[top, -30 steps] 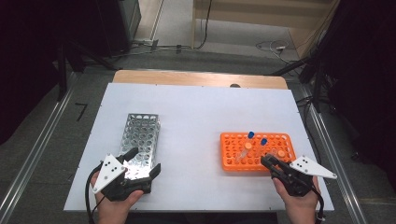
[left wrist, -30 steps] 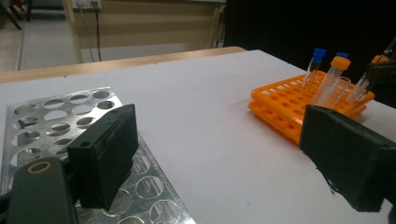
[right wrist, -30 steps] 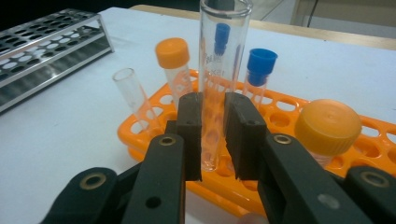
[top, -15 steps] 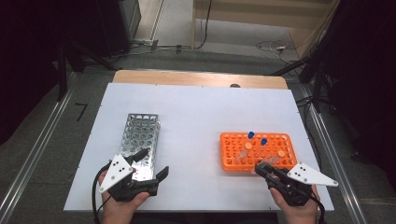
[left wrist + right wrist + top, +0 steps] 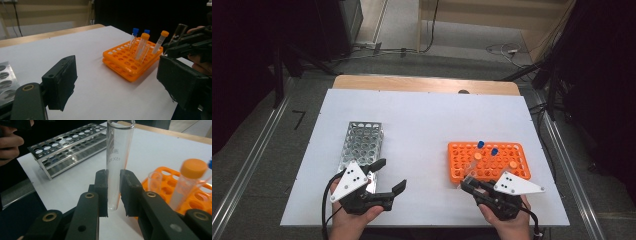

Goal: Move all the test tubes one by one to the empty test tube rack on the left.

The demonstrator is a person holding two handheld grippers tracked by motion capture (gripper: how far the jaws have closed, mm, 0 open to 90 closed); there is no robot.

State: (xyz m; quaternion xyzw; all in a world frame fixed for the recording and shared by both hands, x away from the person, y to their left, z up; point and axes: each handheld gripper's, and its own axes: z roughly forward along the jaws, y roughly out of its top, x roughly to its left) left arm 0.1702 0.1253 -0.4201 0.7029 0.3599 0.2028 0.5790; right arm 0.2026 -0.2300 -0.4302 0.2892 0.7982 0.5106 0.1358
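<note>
1. While the right gripper (image 5: 113, 192) stood nearest the person, its jaws were clamped on a clear glass tube (image 5: 118, 157), held upright, open mouth up, its long axis square to the jaws.
2. Just beyond that gripper (image 5: 473, 186) lay the orange rack (image 5: 489, 162), from which the tube appeared to have come clear; two orange-capped tubes (image 5: 143, 45) and two blue-capped tubes (image 5: 135, 33) stood in it, beside an uncapped clear one.
3. Across the white table (image 5: 422, 125), the left gripper (image 5: 387, 176) hung empty with jaws wide, though they had just been closing a little.
4. Farther off to the left sat the metal rack (image 5: 362, 145), every hole empty. It lay well apart from the held tube, so the left hand was the nearer to it, and a handover looked likely.
</note>
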